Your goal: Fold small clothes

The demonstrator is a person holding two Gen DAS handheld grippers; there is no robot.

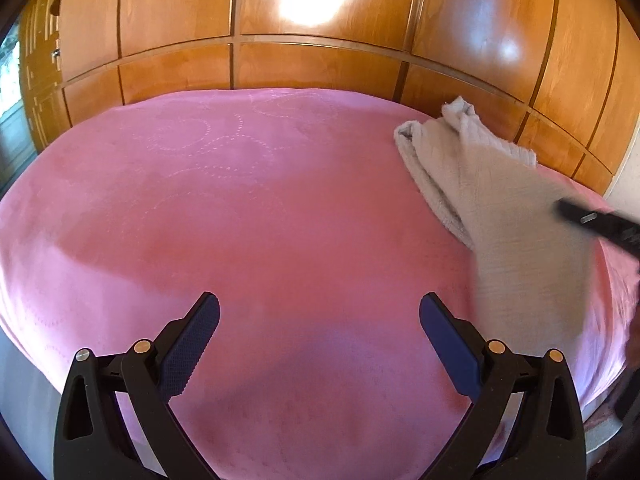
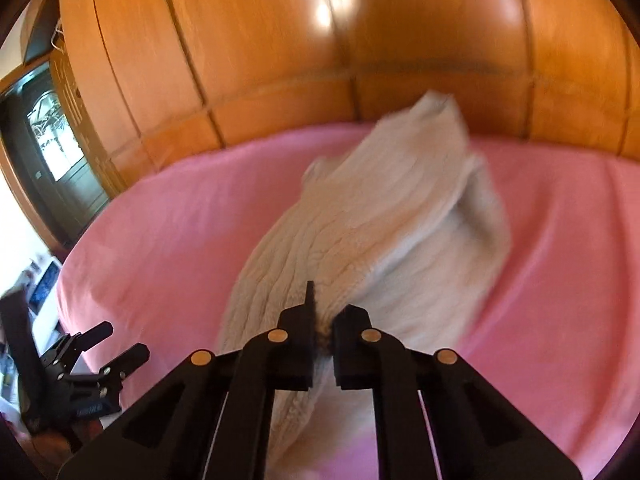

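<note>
Right wrist — tongs (image 2: 322, 320) clamping sweater (image 2: 384, 216)

A bed (image 1: 240, 208) covered by a smooth pink plush blanket (image 2: 160, 220) with faint dotted swirl stitching carries one thing: a pale grey-beige ribbed knit garment (image 1: 492, 200), lying rumpled toward the far right side near the wooden panelled wall (image 1: 320, 64).

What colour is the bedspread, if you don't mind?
Pink bedspread, with a faint dotted swirl pattern; left wrist view shows it best.
</note>
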